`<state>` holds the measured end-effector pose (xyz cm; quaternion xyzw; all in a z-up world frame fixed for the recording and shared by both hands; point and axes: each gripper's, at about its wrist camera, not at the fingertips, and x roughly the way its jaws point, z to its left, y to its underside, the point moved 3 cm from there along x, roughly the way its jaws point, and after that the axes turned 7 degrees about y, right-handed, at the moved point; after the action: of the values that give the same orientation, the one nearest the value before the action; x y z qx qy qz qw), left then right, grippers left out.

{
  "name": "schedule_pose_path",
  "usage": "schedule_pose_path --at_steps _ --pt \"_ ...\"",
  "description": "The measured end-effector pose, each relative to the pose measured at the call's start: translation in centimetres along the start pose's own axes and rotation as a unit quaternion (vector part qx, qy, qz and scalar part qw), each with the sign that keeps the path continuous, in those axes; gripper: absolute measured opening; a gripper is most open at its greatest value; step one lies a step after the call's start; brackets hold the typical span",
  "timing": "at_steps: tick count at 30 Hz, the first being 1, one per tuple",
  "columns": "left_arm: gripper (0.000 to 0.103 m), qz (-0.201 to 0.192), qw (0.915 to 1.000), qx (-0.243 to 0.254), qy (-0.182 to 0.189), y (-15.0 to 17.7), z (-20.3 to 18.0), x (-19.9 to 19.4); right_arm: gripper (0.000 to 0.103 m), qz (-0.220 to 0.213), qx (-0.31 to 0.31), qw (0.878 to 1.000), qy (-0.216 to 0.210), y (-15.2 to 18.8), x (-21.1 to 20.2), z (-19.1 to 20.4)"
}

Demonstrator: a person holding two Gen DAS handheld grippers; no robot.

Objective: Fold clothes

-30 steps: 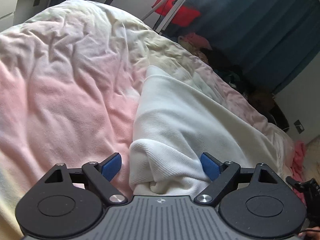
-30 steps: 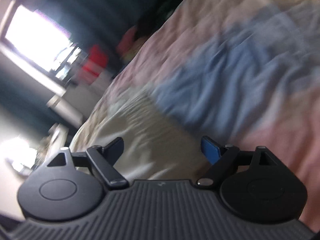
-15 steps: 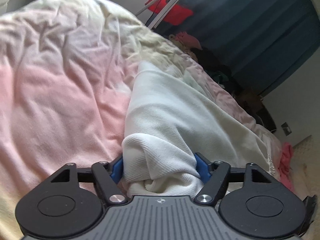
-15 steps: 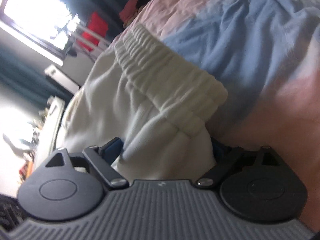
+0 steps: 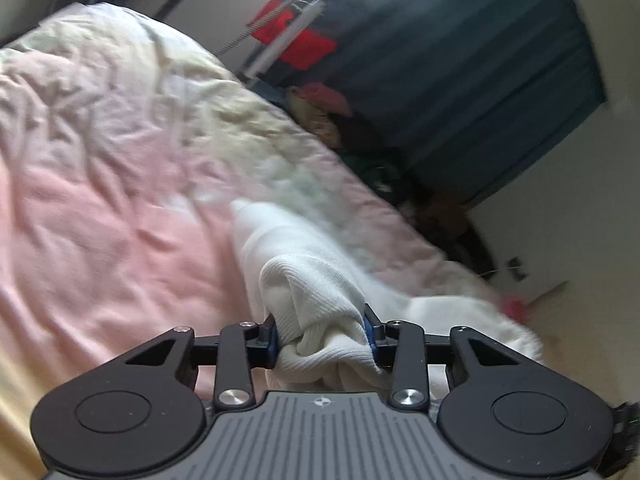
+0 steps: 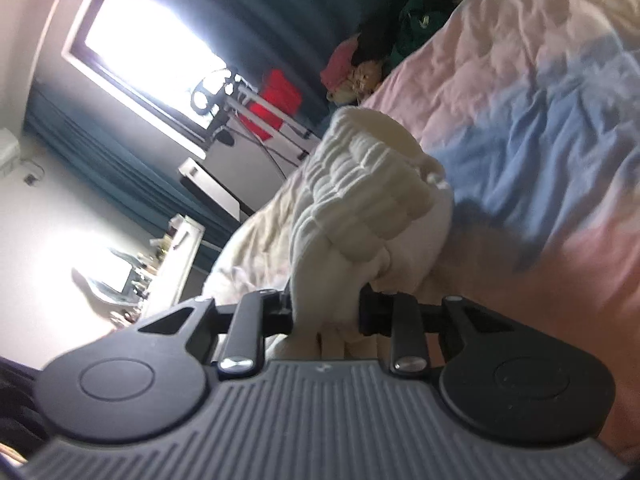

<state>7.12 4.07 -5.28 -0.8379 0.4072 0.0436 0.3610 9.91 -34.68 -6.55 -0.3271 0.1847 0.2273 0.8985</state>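
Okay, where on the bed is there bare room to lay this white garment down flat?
The pink stretch of the duvet, left of the white ribbed garment clamped in the left gripper, lies bare. The blue patch beyond the elastic waistband in the right gripper is free too. The clothes heap crowds the bedside.

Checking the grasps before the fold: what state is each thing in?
left gripper: shut on a bunched ribbed end of the white garment
right gripper: shut on the garment's elastic waistband
white garment: lifted at both ends, rest trailing on the duvet
duvet: crumpled
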Motion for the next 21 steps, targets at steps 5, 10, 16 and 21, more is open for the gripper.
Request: schedule_pose_path --at_steps 5,10,16,21 --pt "0.037 0.030 0.9985 0.020 0.042 1.1 -6.9 4.2 0.029 -0.018 0.046 0.999 0.006 -5.6 -3.8 -3.4" --pt "0.037 0.074 0.9955 0.018 0.056 0.8 -13.4 13.4 0.029 -0.052 0.069 0.995 0.040 -12.8 -5.9 -7.2" --pt "0.036 0.112 0.9913 -0.007 0.068 -1.5 -19.5 27.2 0.029 -0.096 0.087 0.987 0.095 -22.2 -6.0 -11.9" --pt "0.037 0.119 0.9894 0.001 0.084 -3.5 -22.5 35.8 0.029 -0.147 0.108 0.977 0.107 -28.2 -4.6 -14.6"
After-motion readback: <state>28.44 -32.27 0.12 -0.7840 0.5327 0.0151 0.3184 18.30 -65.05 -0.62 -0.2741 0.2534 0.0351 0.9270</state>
